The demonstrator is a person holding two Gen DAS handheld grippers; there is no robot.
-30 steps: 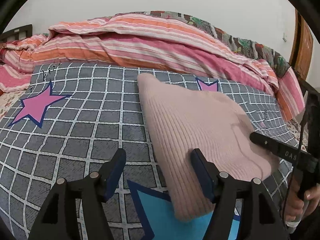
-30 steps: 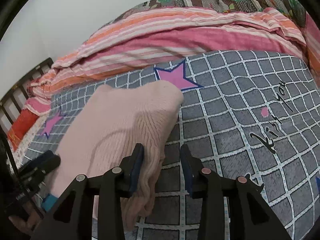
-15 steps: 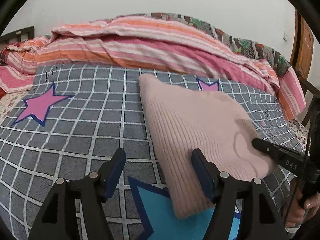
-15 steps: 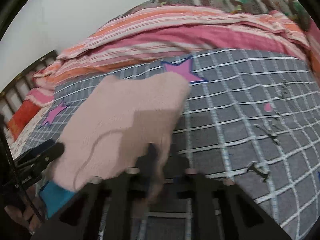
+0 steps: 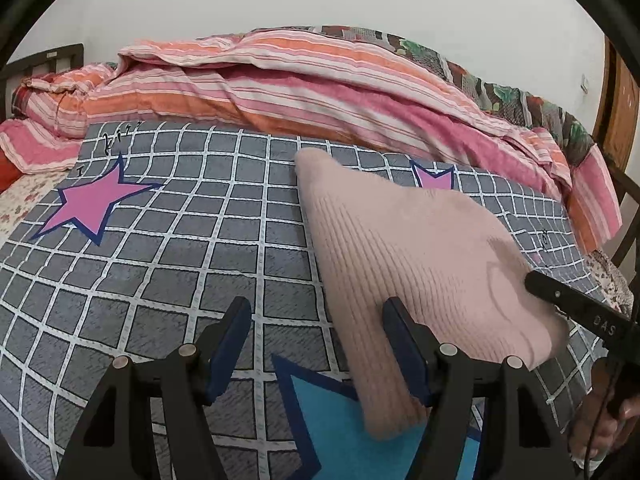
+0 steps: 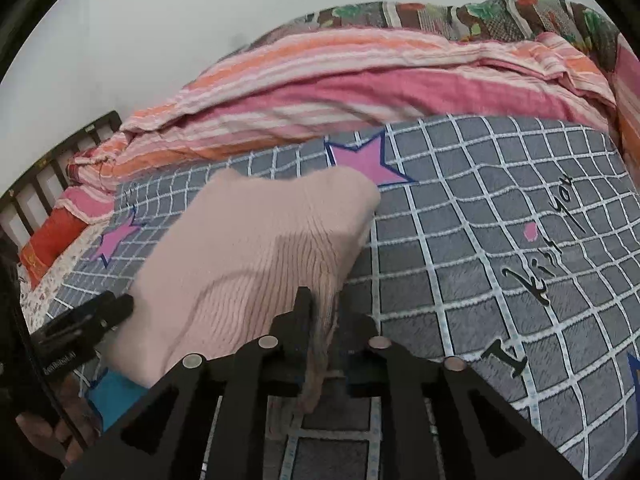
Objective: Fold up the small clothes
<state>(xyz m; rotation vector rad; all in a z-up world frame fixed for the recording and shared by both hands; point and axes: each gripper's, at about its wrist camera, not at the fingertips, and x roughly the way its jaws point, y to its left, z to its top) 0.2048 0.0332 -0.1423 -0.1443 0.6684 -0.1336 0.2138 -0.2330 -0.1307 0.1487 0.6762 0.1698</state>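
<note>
Now right claw (image 6: 325,322), its jaws just closing, grips the pink knit garment's (image 6: 256,264) near edge; left claw (image 5: 316,346) gapes empty; fold can start.

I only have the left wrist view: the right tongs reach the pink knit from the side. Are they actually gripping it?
Observer: Yes. The right tongs are shut on the pink knit; their jaws have just been closing, fabric between them.
Operator: Which part is pinched?
Observer: Its near right edge, bunched, with a fold hanging below the tongs.
Operator: Anything beyond it on that side?
Observer: Black lettering on the grid blanket, clear of the knit.
</note>
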